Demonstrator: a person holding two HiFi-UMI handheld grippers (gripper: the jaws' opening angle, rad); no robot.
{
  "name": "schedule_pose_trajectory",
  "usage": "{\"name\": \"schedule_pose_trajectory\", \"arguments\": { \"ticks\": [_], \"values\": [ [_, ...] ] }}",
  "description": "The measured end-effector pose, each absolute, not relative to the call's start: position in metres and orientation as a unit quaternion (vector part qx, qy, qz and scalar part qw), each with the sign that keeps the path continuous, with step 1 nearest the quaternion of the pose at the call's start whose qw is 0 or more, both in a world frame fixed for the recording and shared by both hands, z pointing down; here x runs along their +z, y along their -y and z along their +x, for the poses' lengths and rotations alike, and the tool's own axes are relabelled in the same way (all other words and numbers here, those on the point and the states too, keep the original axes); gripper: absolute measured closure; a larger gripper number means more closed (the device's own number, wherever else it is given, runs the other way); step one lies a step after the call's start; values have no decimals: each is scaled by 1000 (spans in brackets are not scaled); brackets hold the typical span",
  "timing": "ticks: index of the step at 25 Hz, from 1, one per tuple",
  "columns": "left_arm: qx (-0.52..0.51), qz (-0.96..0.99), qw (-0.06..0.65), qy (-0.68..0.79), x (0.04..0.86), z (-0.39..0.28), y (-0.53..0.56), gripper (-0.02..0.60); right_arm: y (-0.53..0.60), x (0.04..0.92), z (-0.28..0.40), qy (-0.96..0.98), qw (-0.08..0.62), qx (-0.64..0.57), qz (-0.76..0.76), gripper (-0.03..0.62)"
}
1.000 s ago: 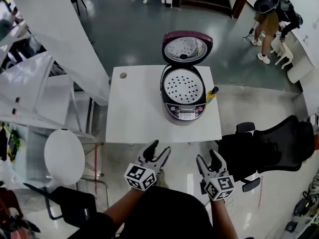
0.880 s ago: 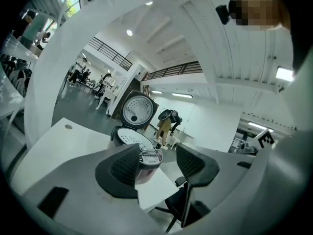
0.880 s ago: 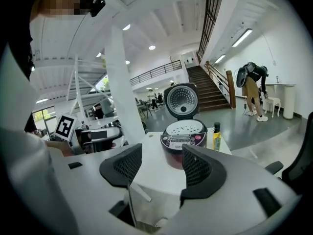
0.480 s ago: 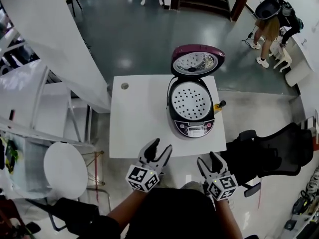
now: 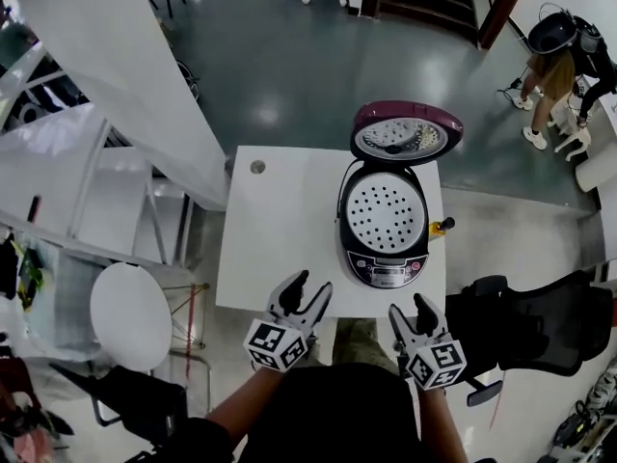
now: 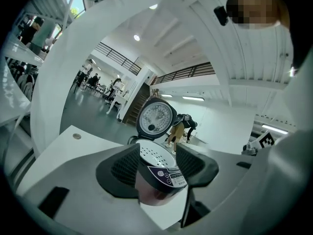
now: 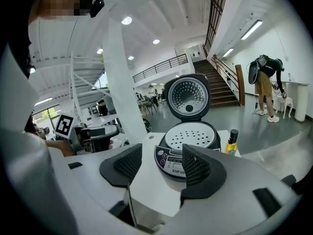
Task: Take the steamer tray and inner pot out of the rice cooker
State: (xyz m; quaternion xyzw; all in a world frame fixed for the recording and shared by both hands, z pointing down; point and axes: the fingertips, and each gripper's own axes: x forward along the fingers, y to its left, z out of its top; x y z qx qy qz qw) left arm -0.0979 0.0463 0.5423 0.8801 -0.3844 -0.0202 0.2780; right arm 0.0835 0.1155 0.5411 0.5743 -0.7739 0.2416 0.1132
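Observation:
A purple rice cooker (image 5: pixel 386 230) stands on the right side of a white table (image 5: pixel 280 239), its lid (image 5: pixel 405 135) raised at the far side. Inside its top lies the white steamer tray (image 5: pixel 385 212) with many holes; the inner pot below is hidden. The same cooker (image 6: pixel 159 168) and tray (image 7: pixel 190 136) show ahead in both gripper views. My left gripper (image 5: pixel 305 288) is open, held just short of the table's near edge. Over the near right corner my right gripper (image 5: pixel 411 311) is open too. Neither touches anything.
A small yellow bottle with a black cap (image 5: pixel 439 226) stands right of the cooker. A black office chair (image 5: pixel 540 321) is at the right, a round white stool (image 5: pixel 130 314) at the left. A white stair structure (image 5: pixel 116 75) rises left. A person (image 5: pixel 559 61) stands far right.
The table and cooker have slid right and nearer in the head view. Both grippers now sit at the table's near edge, still open.

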Motion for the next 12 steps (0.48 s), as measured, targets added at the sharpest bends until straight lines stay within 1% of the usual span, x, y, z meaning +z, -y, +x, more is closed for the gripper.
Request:
{"name": "schedule_pose_trajectory", "arguments": {
  "ticks": [3, 9, 12],
  "values": [
    [-15, 871, 280, 403, 548, -85, -27, 373, -87, 548, 105, 783, 107, 244, 562, 365],
    [-11, 840, 297, 454, 558, -62, 9, 373, -39, 563, 148, 808, 135, 248, 517, 365],
    [2, 836, 292, 463, 565, -48, 28, 373, -17, 569, 157, 816, 129, 256, 502, 365]
  ]
}}
